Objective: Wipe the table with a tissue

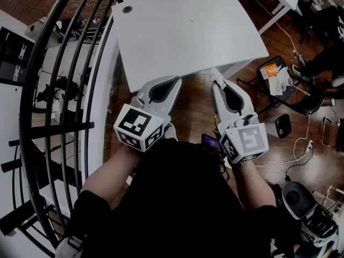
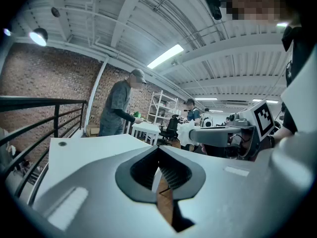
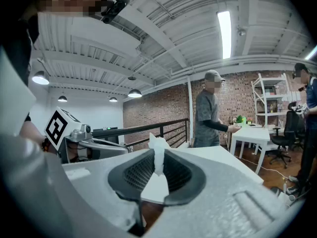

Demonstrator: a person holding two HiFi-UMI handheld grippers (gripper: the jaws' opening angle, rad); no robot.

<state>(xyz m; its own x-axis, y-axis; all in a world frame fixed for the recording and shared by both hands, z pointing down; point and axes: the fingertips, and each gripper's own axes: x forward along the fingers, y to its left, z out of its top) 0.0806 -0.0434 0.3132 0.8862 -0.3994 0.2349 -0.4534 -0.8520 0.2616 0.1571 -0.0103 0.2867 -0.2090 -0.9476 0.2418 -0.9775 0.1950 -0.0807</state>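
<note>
The white table (image 1: pixel 188 31) lies just ahead of both grippers, and its top is bare except for a small dark round cap (image 1: pixel 127 8) near the far left corner. My right gripper (image 1: pixel 214 72) hovers at the table's near edge, shut on a small white tissue (image 3: pixel 158 150) that sticks up between the jaws. My left gripper (image 1: pixel 176 80) is level with it to the left, also off the near edge, its jaws closed together with nothing in them (image 2: pixel 159 150). Both point across the tabletop (image 2: pixel 84 152).
A black metal railing (image 1: pixel 59 90) curves along the left. At the right, on the wooden floor, are a black chair with papers (image 1: pixel 279 79), cables and gear. A person (image 3: pixel 210 113) stands beyond the table at a second white table (image 3: pixel 252 133).
</note>
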